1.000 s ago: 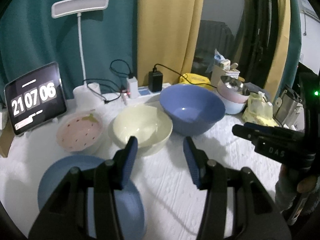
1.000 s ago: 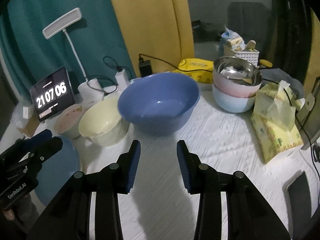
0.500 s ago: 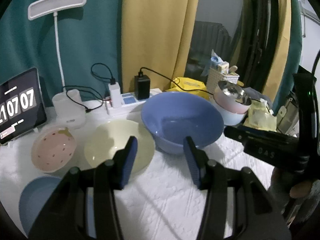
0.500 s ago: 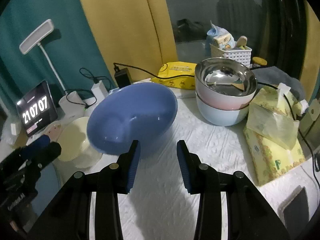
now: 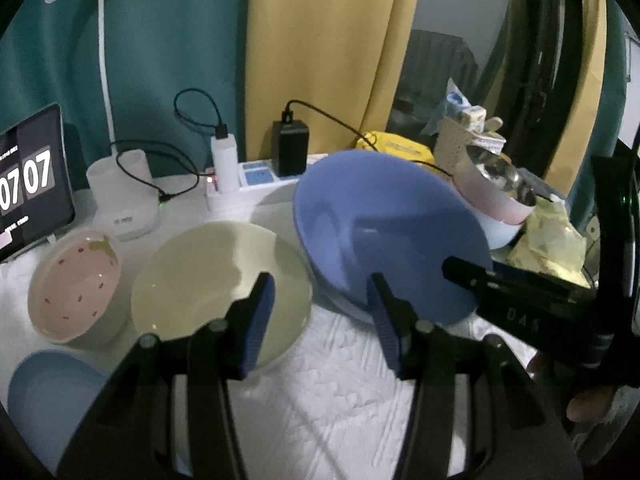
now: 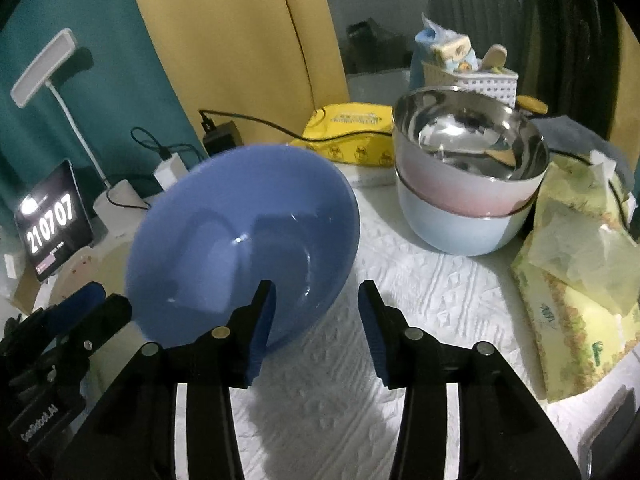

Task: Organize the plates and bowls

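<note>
**Closing in on the blue bowl from both sides**

Reading the surface (image 5: 340, 392) left to right, you have a pale blue plate (image 5: 48, 392), a pink bowl (image 5: 74, 292), a cream bowl (image 5: 212, 280), then the big blue bowl (image 6: 240, 244) and stacked bowls (image 6: 468, 192). Your left gripper (image 5: 322, 320) has its fingers apart and empty, straddling the gap between the cream and blue bowls. Your right gripper (image 6: 316, 320) has just been opening, nothing between its fingers; the blue bowl's near rim lies just ahead and left. The right hand looks nearer it.
</note>
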Demonstrator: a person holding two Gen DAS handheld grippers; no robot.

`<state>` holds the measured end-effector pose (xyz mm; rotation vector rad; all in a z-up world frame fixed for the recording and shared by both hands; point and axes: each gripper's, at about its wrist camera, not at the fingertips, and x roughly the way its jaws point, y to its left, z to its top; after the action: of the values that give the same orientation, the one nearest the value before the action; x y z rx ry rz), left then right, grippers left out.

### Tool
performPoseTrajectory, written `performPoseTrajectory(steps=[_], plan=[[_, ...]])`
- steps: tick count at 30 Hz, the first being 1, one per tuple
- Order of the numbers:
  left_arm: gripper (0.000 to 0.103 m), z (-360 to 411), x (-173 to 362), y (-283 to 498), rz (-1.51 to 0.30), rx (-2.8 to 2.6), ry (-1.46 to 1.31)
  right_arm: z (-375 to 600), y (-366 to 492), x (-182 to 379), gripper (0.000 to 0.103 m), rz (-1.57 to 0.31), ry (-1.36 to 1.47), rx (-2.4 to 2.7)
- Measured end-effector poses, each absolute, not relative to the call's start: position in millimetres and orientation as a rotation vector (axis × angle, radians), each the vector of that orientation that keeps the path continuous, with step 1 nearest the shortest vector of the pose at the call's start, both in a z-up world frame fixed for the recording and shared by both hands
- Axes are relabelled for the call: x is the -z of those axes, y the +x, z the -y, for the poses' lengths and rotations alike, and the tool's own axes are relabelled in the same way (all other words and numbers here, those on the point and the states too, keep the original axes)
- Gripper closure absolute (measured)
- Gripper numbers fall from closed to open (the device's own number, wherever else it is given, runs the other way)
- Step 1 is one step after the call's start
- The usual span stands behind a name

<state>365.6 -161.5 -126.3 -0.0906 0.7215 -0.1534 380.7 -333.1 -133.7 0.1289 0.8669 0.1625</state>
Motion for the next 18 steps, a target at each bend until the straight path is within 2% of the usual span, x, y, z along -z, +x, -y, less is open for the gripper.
performPoseTrajectory(steps=[13, 15, 18], plan=[[0.053, 184, 141, 382, -0.737, 0.175, -0.011, 344, 392, 163, 0.058, -0.927, 0.169, -0.155], [0.053, 185, 141, 383, -0.728, 0.174, 0.000, 347, 392, 165, 0.059, -0.931, 0.177, -0.153], [0.054, 186, 142, 383, -0.723, 0.171, 0.010, 348, 393, 168, 0.068, -0.936, 0.184, -0.156]])
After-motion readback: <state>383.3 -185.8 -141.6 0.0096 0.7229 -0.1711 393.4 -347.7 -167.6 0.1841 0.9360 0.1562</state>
